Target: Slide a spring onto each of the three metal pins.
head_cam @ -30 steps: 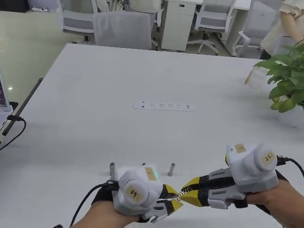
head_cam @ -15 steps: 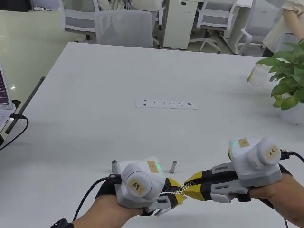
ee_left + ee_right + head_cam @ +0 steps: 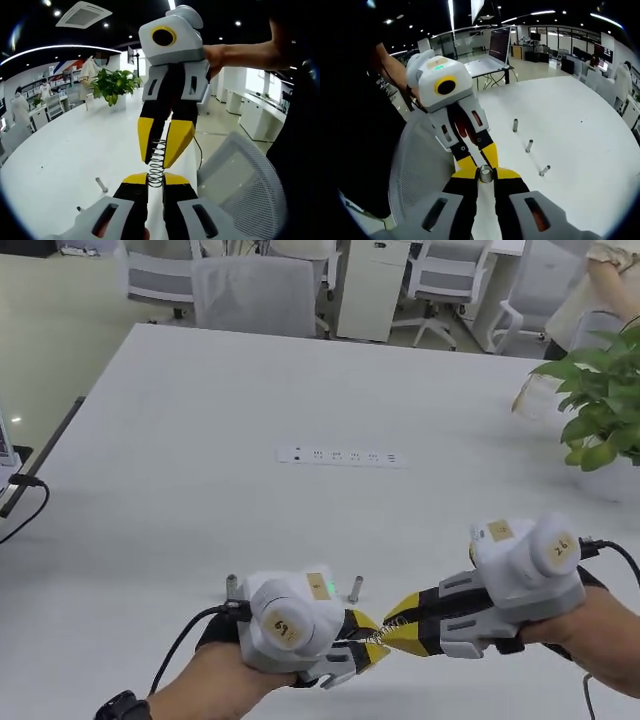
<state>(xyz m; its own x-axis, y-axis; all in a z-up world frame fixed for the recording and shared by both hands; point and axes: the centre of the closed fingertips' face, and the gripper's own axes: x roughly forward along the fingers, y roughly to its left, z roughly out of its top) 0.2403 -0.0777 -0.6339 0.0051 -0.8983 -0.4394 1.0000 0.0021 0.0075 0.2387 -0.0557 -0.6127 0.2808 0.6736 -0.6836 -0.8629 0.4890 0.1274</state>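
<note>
A small metal spring (image 3: 372,638) spans the gap between my two grippers, low in the head view near the table's front edge. My left gripper (image 3: 356,645) is shut on one end of the spring (image 3: 156,167). My right gripper (image 3: 396,632) is shut on the other end, and in its own view the spring (image 3: 486,174) shows end-on between its yellow tips. The two stand tip to tip. Three short metal pins (image 3: 529,146) stand in a row on the white table; two pins (image 3: 355,589) show just behind the left gripper, whose body hides the middle one.
A white power strip (image 3: 338,456) lies mid-table. A potted plant (image 3: 600,415) stands at the right edge. A dark cable (image 3: 25,502) runs off the left side. Office chairs (image 3: 255,295) line the far edge. A person stands at the back right.
The grippers stay tip to tip with the spring between them. They sit slightly nearer the pins than a second ago; the head view has shifted a little.
</note>
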